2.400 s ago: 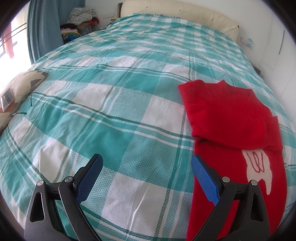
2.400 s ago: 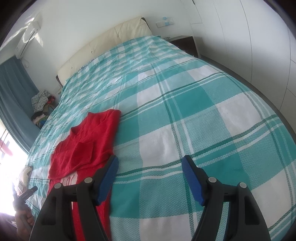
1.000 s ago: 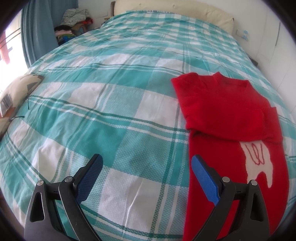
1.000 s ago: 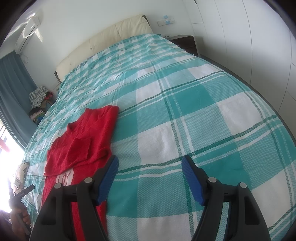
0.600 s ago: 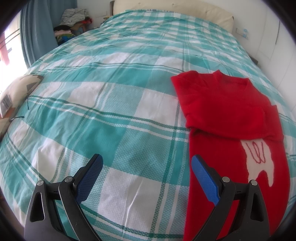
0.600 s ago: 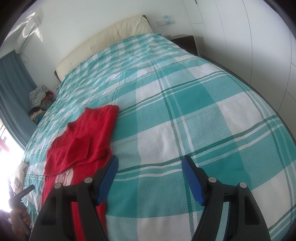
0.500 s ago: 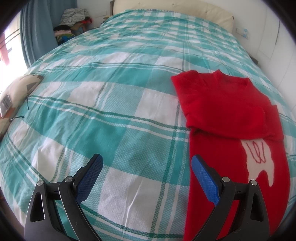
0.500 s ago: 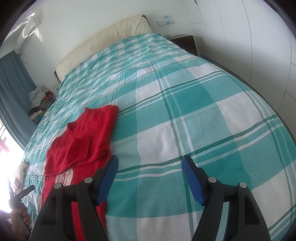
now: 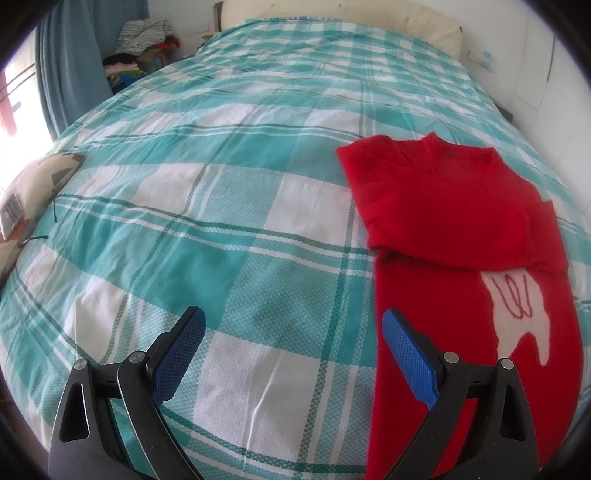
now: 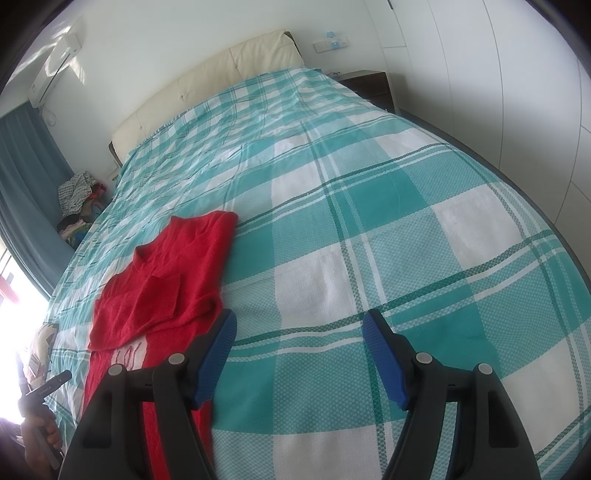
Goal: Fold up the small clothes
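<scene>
1. Left wrist view: left gripper (image 9: pixel 291 345) held above the checked bedspread (image 9: pixel 229 206), blue fingers (image 9: pixel 179 354) spread wide apart, nothing between them.
2. Same view: red sweater (image 9: pixel 454 221) lying flat on the bedspread, to the right of the gripper; both sleeves folded in over the chest, white figure (image 9: pixel 517 314) with red lines visible below the sleeves.
3. Right-hand finger of the left gripper seen over the sweater's left edge; contact with the cloth not possible to tell.
4. Right wrist view: right gripper (image 10: pixel 299 350) also released, fingers wide apart and empty, over the bedspread (image 10: pixel 406 221) just right of the sweater (image 10: pixel 166 273).
5. Left-hand finger of the right gripper seen over the sweater's right edge, near the lower end of the folded sleeves.
6. Cream headboard (image 10: pixel 221 74) at the far end of the bed, dark nightstand (image 10: pixel 369 86) beside it, blue curtain (image 9: pixel 70 62) and pile of clothes (image 9: pixel 142 33) near the window side.
</scene>
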`<state>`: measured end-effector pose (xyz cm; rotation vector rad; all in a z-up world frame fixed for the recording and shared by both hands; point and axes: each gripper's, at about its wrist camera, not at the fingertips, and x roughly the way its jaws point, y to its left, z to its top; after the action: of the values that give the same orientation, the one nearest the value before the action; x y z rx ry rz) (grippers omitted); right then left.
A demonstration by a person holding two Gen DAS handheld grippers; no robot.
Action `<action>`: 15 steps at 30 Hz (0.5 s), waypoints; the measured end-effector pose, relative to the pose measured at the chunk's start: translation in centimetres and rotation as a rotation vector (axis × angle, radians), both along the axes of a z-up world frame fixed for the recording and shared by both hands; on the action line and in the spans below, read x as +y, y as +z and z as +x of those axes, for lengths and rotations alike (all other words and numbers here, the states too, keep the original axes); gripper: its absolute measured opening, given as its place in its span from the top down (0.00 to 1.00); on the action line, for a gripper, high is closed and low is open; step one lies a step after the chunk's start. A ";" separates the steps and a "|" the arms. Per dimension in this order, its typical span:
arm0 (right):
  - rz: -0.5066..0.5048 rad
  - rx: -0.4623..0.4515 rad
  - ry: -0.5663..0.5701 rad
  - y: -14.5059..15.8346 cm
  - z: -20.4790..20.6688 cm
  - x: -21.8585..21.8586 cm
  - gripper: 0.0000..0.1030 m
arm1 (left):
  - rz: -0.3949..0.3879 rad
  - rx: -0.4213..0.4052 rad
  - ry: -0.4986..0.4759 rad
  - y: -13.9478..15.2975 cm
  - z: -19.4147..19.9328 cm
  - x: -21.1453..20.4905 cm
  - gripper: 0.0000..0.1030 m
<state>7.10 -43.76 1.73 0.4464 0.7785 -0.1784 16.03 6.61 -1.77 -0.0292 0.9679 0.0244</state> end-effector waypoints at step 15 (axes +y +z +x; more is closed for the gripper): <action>-0.068 -0.001 0.038 1.2 -1.7 1.5 0.31 | -0.069 0.024 -0.045 0.6 -4.7 2.4 0.06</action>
<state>5.37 -42.31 2.92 0.3676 0.7773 -0.1690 11.31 9.04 -1.12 -0.0711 0.9932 -0.0502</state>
